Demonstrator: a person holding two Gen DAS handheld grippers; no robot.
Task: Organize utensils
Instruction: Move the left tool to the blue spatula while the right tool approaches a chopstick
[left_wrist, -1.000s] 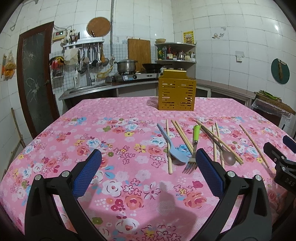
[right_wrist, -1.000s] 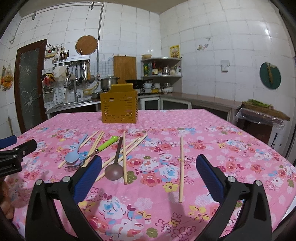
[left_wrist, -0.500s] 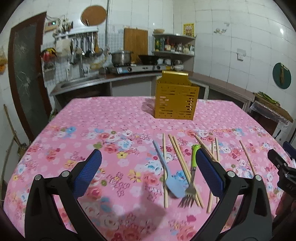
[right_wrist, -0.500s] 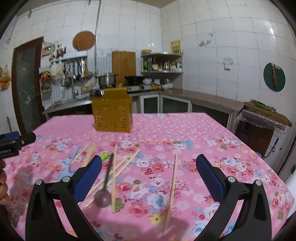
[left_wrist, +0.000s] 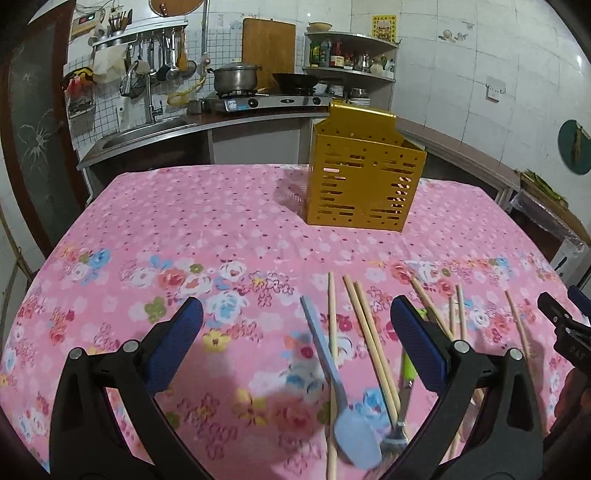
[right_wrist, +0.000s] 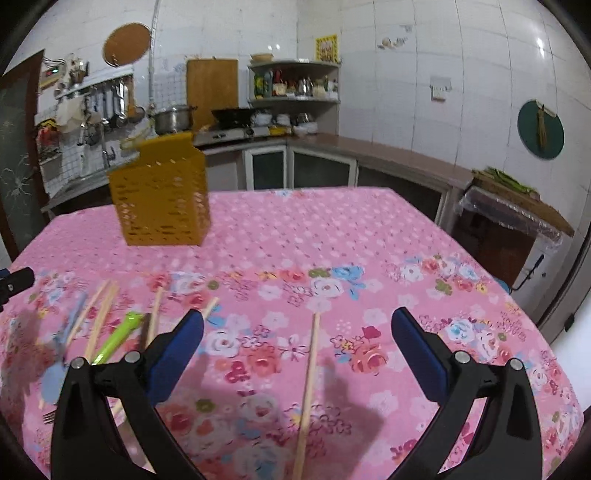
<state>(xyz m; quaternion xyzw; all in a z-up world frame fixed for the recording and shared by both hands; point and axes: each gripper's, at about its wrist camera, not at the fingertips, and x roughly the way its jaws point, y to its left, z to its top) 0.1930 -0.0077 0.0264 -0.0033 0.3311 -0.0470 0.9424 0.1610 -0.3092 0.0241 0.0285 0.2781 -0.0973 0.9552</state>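
A yellow slotted utensil holder (left_wrist: 364, 177) stands upright at the far side of the table; it also shows in the right wrist view (right_wrist: 162, 195). Utensils lie loose on the cloth: a blue spoon (left_wrist: 338, 391), several wooden chopsticks (left_wrist: 369, 339), and a green-handled fork (left_wrist: 404, 402). My left gripper (left_wrist: 295, 347) is open and empty above the spoon and chopsticks. My right gripper (right_wrist: 295, 350) is open and empty above a single chopstick (right_wrist: 308, 391). The green fork handle (right_wrist: 116, 338) lies to its left.
The table wears a pink floral cloth (left_wrist: 207, 229). The right gripper's tip (left_wrist: 561, 325) shows at the right edge of the left wrist view. A kitchen counter with stove and pot (left_wrist: 234, 79) runs behind the table. A side table (right_wrist: 513, 210) stands at the right.
Both grippers have moved forward over the table and tilted down, so the utensils now lie closer beneath them. Both stay open and empty.
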